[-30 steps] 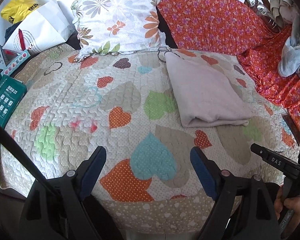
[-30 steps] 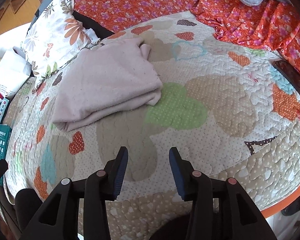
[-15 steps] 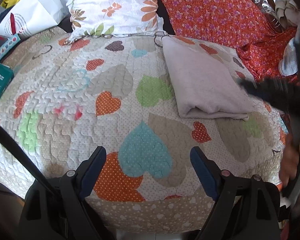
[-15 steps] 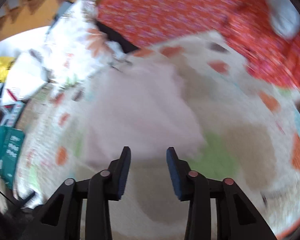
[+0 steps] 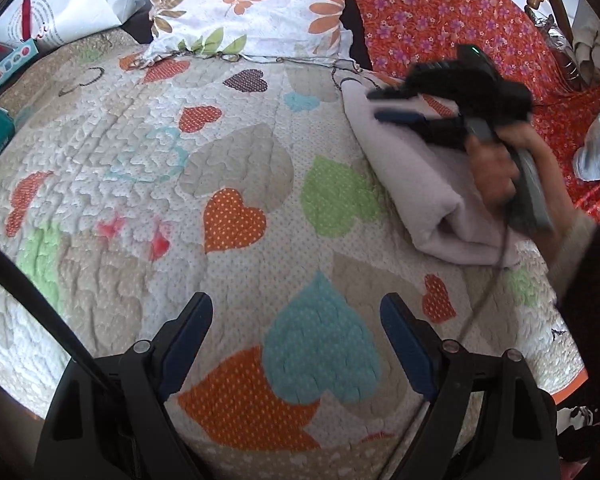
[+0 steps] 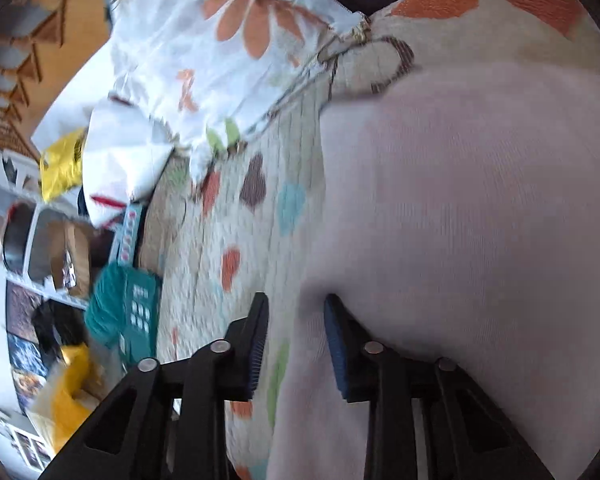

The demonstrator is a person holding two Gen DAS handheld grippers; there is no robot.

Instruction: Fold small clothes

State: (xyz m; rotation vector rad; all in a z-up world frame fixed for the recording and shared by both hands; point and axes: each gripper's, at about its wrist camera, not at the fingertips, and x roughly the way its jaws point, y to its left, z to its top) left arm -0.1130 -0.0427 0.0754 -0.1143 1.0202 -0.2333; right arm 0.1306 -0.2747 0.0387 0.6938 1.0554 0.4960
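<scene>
- Heart-print quilt (image 5: 236,184): we see the folded pale garment (image 5: 412,184) lying on its far right part
- Garment: soft, light, limp, we judge; best pinched at a layered edge
- Left gripper (image 5: 296,340): spread wide, empty
- Right gripper (image 6: 296,328): closing at the garment's edge, pads not yet pressing

Right claw (image 6: 296,344), lower centre: jaws closing over the edge of the pale pink folded garment (image 6: 480,208), which fills the right half. Heart-patterned quilt (image 6: 228,216) at centre-left.
</scene>
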